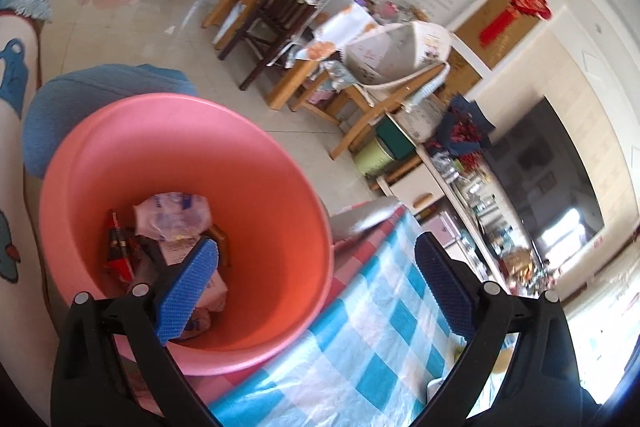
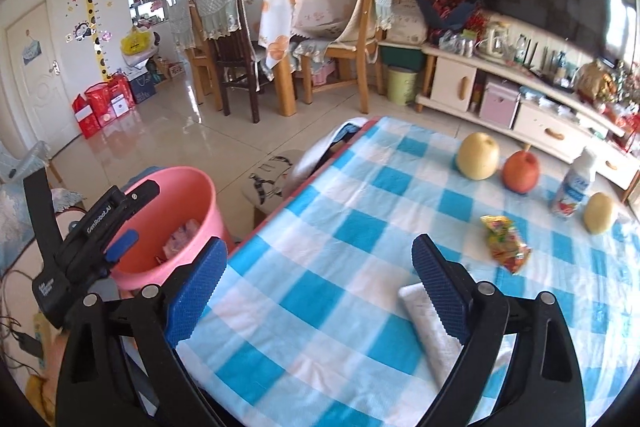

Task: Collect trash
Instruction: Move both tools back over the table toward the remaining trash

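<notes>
A pink bucket [image 1: 224, 163] stands on the floor beside the table's left edge and holds several wrappers [image 1: 172, 215]. My left gripper [image 1: 316, 263] hangs open over the bucket's rim and the table corner, nothing between its blue pads. My right gripper [image 2: 320, 267] is open over the checked tablecloth [image 2: 340, 227], empty. A white wrapper [image 2: 432, 331] lies on the cloth by the right gripper's right finger. A colourful crumpled snack wrapper [image 2: 506, 243] lies further right. The bucket [image 2: 176, 211] and the left gripper [image 2: 120, 247] also show at the left of the right wrist view.
A pear [image 2: 478, 155], an apple [image 2: 521, 171], a small bottle [image 2: 576, 183] and another yellow fruit [image 2: 600, 213] stand at the table's far side. A stool [image 2: 272, 179] sits by the table. Chairs [image 2: 240, 39], a TV cabinet [image 2: 520, 99] and a green bin [image 2: 402, 85] lie beyond.
</notes>
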Demonstrator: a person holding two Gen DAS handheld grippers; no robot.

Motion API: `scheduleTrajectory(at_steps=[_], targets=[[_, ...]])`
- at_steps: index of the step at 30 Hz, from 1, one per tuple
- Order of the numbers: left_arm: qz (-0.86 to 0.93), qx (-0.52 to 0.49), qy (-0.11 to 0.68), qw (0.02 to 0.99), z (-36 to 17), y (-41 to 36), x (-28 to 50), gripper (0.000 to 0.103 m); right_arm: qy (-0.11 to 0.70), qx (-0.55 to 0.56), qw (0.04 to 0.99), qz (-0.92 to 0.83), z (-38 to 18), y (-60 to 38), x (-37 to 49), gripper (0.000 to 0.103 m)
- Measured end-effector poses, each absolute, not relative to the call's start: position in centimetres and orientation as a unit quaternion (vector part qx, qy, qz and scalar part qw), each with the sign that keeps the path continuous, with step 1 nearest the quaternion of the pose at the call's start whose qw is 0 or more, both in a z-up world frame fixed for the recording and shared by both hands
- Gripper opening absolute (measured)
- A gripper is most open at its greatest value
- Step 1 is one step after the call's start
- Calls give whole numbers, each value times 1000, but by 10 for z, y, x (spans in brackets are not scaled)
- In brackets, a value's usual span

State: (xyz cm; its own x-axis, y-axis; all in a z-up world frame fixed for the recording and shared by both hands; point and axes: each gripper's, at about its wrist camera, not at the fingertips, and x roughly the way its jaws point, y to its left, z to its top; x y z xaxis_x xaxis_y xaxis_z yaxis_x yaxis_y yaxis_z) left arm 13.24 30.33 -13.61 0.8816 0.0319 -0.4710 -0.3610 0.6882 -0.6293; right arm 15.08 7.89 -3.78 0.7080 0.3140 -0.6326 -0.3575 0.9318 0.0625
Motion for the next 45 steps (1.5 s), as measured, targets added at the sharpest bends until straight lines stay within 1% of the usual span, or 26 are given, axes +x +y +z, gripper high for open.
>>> scheduleTrajectory(at_steps=[6,15,29,45], targets=[[63,-338,210,915,-125,271,136,99,295,-52,942,154,-30,49,130,94],[14,-279,211,937,-114,227,137,99,264,-62,953,134,-25,21,119,94],[-23,-223,220,950,-110,181,141,99,268,-64,955,107,-33,-15,115,94],[-53,-155,227,960,-109,135,145,99,264,-33,960,85,-27,-63,121,94]])
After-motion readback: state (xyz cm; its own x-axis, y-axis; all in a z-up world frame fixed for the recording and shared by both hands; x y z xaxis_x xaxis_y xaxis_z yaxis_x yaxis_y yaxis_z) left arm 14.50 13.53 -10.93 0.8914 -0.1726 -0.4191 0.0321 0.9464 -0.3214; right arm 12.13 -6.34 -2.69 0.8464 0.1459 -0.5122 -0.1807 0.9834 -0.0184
